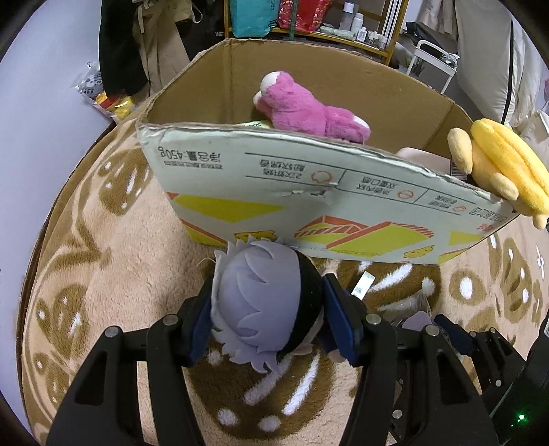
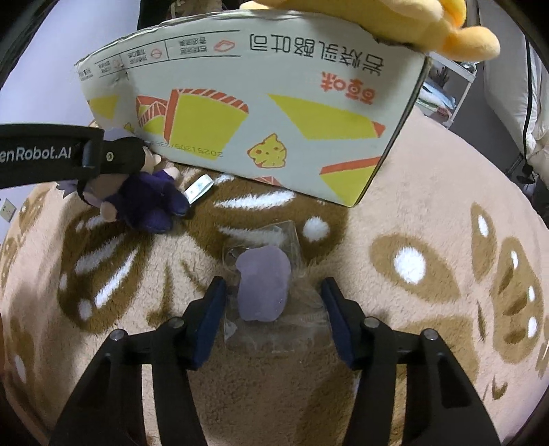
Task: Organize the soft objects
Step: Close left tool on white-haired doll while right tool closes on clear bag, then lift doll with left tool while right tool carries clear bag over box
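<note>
My left gripper [image 1: 267, 308] is shut on a plush doll [image 1: 264, 302] with lilac hair and a dark body, held just in front of the cardboard box [image 1: 308, 192]. The doll's dark purple body [image 2: 147, 202] also shows in the right wrist view under the left gripper's arm. A pink plush [image 1: 308, 109] lies inside the box. A yellow plush [image 1: 504, 164] hangs over the box's right corner. My right gripper [image 2: 271, 305] is open around a small lilac soft piece in a clear bag [image 2: 262, 284] on the rug.
The box [image 2: 257, 113] stands on a beige and brown patterned rug [image 2: 429, 240]. A small white tag [image 2: 199, 187] lies near the box. Shelves with bags and bottles [image 1: 308, 20] and hanging clothes [image 1: 130, 44] stand behind the box.
</note>
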`<state>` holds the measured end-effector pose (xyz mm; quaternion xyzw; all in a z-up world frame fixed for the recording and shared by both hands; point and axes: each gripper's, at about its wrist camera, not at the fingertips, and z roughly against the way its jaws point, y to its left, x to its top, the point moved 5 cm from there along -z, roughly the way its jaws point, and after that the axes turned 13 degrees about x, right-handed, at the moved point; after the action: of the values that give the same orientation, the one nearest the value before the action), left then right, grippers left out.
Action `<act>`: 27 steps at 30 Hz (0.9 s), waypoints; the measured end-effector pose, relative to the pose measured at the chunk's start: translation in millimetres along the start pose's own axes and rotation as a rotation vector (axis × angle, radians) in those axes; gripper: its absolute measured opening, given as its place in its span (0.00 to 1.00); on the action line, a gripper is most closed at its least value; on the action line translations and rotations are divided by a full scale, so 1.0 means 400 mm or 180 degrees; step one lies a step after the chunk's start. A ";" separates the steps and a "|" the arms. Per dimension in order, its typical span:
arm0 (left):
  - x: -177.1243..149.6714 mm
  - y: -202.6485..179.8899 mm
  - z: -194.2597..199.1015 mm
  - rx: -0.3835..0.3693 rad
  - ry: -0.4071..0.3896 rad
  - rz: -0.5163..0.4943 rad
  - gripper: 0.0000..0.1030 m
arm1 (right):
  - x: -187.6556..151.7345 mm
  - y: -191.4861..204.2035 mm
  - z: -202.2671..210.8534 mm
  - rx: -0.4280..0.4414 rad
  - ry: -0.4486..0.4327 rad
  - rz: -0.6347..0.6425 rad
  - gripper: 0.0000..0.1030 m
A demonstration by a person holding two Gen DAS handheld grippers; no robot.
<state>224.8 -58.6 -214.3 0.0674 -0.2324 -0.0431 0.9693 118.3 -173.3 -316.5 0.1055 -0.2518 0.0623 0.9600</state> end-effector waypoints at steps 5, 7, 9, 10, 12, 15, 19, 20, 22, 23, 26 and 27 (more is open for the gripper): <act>0.001 -0.005 -0.001 0.0009 0.0006 -0.0003 0.57 | 0.001 0.015 -0.005 -0.0028 -0.0009 0.0028 0.57; 0.002 -0.008 -0.001 0.0018 -0.0002 -0.0019 0.57 | 0.013 0.008 0.002 -0.0046 -0.0024 0.0054 0.57; 0.002 -0.008 0.000 0.0013 -0.0005 -0.0022 0.57 | 0.019 0.011 0.023 -0.0053 -0.0033 0.0067 0.57; 0.003 -0.007 0.000 0.0011 0.0001 -0.0016 0.57 | 0.018 0.012 0.024 -0.0053 -0.0034 0.0068 0.57; 0.003 -0.003 -0.001 -0.0003 0.0011 0.0013 0.57 | 0.022 0.014 0.039 -0.0046 -0.0032 0.0059 0.57; 0.003 0.002 -0.004 -0.0013 0.0019 0.0033 0.57 | 0.020 0.019 0.050 -0.0014 -0.0050 0.0029 0.57; 0.003 0.004 -0.005 -0.0008 0.0010 0.0021 0.57 | 0.022 0.000 0.067 0.0043 -0.0066 -0.0052 0.57; 0.003 0.004 -0.004 -0.0006 0.0004 0.0013 0.57 | 0.036 -0.020 0.068 0.0071 -0.0067 -0.0083 0.57; 0.001 0.004 -0.002 0.0002 -0.0006 -0.0001 0.57 | 0.038 -0.023 0.073 0.0087 -0.0075 -0.0110 0.57; 0.000 0.004 0.000 0.0009 -0.0011 -0.0005 0.57 | 0.039 -0.024 0.077 0.0092 -0.0085 -0.0120 0.57; -0.001 0.008 0.006 0.0057 -0.0029 0.0007 0.56 | 0.052 -0.049 0.090 0.0127 -0.0115 -0.0145 0.57; -0.002 0.012 0.008 0.0065 -0.0033 0.0022 0.56 | 0.054 -0.052 0.097 0.0139 -0.0134 -0.0163 0.57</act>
<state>223.0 -54.2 -211.1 0.0763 -0.2381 -0.0376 0.9675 122.5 -201.1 -276.2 0.1341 -0.2676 0.0410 0.9533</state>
